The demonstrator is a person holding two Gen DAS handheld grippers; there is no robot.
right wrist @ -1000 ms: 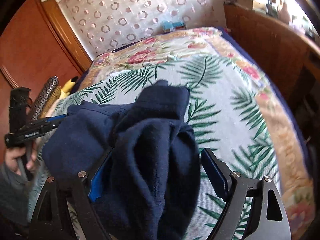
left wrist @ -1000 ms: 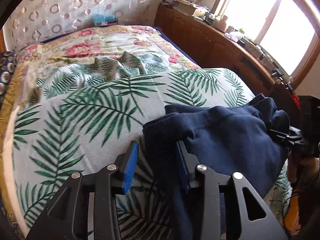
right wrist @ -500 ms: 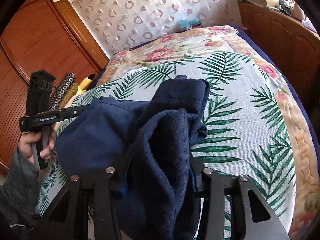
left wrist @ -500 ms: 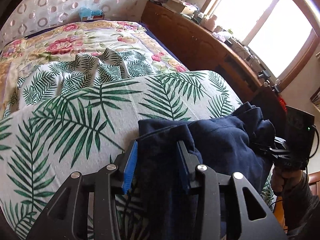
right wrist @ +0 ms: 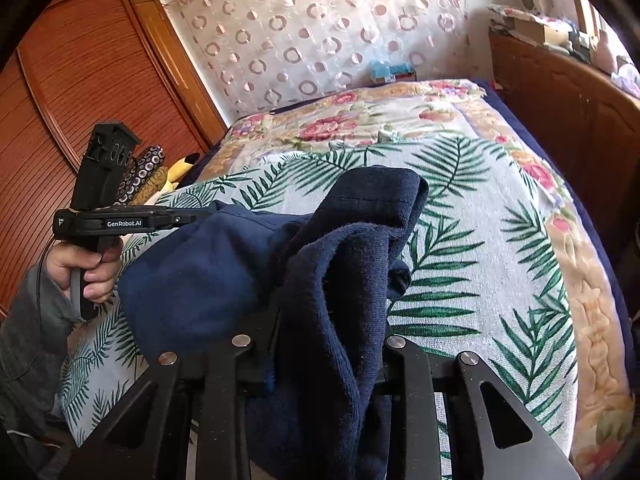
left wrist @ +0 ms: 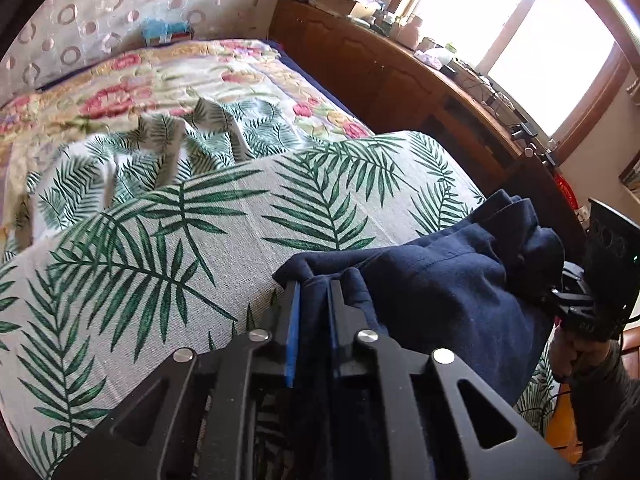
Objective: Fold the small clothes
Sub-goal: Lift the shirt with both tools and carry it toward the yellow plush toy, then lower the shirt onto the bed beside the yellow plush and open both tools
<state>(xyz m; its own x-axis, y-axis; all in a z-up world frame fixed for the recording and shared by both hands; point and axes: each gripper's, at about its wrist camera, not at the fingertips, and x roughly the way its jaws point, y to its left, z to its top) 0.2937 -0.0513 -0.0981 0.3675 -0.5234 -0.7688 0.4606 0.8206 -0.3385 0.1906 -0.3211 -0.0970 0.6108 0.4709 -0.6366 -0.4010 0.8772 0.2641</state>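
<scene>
A dark navy garment [left wrist: 440,288] hangs bunched between my two grippers above the near end of the bed. My left gripper [left wrist: 314,292] is shut on one edge of it, its blue pads pressed on the cloth. My right gripper [right wrist: 332,320] is shut on a thick fold of the same garment [right wrist: 332,264], which drapes over and hides its fingers. The right gripper also shows at the right edge of the left wrist view [left wrist: 576,304], and the left gripper shows at the left of the right wrist view [right wrist: 188,220], both in the person's hands.
The bed carries a palm-leaf sheet [left wrist: 180,248] over a floral quilt [left wrist: 120,88]. A wooden cabinet [left wrist: 400,80] with clutter runs along the right under a window. A wooden wardrobe [right wrist: 80,80] stands left. A patterned curtain [right wrist: 320,32] hangs behind.
Both grippers have closed on the navy garment, the left from wide open to pinched. The garment has been lifted and drawn toward the near end of the bed.
</scene>
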